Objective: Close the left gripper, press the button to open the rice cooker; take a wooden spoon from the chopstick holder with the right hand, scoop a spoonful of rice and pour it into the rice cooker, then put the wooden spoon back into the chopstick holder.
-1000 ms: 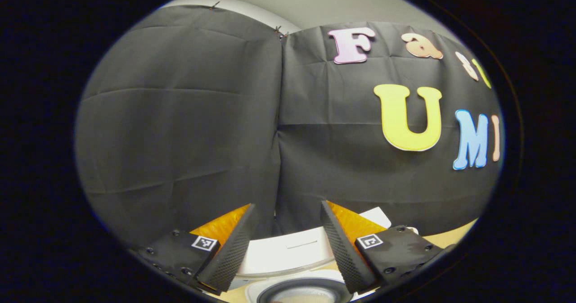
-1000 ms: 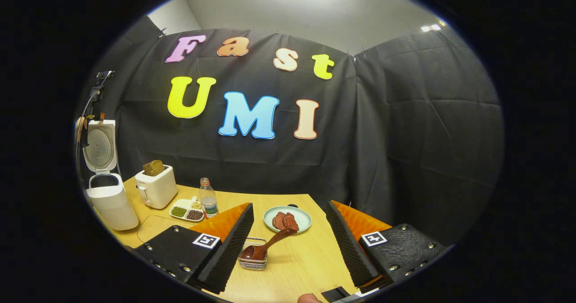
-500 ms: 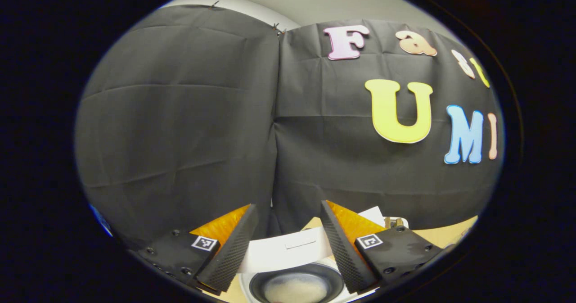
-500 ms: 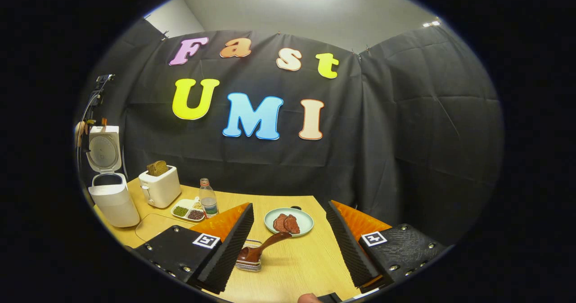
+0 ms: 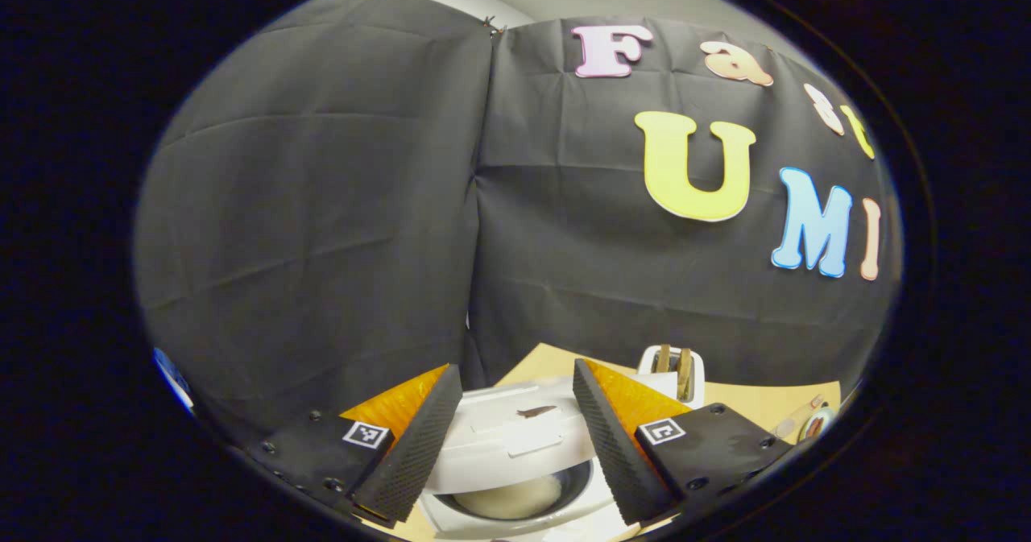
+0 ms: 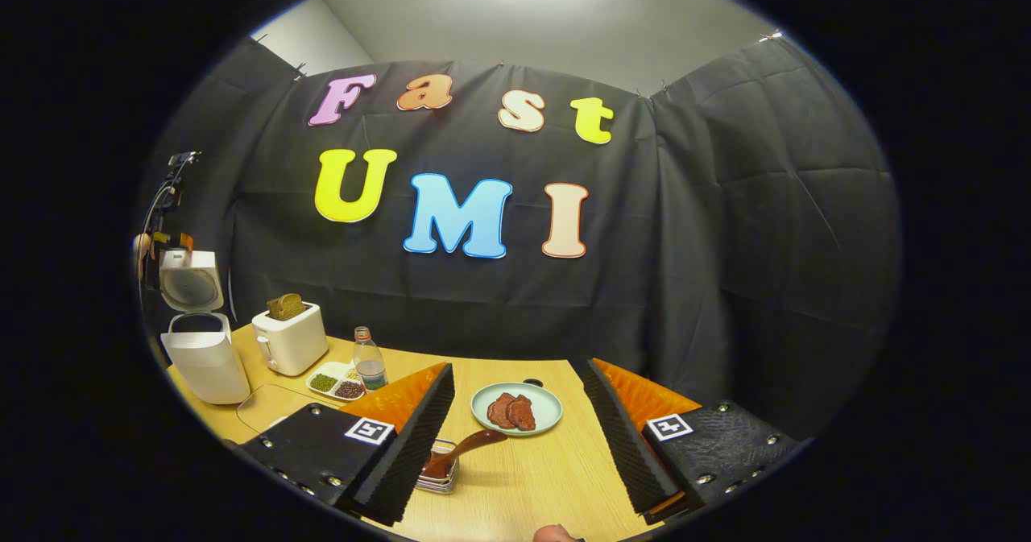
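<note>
We saw one dark wooden spoon [image 6: 459,451] lying in the wire chopstick holder [image 6: 439,477] on the surface [image 6: 532,486], handle angled up toward the right. One white rice cooker [image 6: 205,357] stood open at the left. Both grippers' jaws gaped wide, empty: left gripper [image 5: 509,437], right gripper [image 6: 515,437].

I see the white rice cooker [image 5: 515,461] partly behind my left gripper's fingers [image 5: 411,449] — the small metal chopstick holder [image 6: 439,477] half hidden — compartment tray contents [image 6: 337,383] too small.
</note>
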Available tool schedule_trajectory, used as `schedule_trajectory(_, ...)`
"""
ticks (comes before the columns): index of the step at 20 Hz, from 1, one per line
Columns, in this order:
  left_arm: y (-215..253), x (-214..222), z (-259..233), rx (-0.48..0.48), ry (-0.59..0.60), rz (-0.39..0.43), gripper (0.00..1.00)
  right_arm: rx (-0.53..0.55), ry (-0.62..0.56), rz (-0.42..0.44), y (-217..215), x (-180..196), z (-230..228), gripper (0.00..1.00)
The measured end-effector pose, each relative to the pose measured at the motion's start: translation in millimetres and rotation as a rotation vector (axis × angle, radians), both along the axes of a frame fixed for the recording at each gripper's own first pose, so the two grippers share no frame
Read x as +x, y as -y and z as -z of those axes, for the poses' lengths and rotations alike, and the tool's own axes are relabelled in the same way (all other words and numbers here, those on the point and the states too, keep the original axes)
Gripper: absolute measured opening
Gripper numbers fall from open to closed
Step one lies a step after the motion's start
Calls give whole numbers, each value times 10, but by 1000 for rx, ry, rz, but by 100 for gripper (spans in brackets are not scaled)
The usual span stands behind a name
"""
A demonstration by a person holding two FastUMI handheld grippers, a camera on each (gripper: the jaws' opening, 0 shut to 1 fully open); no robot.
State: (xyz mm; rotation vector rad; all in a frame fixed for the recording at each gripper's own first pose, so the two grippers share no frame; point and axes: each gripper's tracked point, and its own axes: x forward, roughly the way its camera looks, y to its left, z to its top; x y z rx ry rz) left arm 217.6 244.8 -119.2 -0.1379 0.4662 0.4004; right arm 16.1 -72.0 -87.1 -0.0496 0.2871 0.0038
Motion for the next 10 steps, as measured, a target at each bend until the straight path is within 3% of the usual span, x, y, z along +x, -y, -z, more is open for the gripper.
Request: schedule_trajectory(10,432,-403,532,-13,-82,40,99,0,-12,-52,-36,26,84,98)
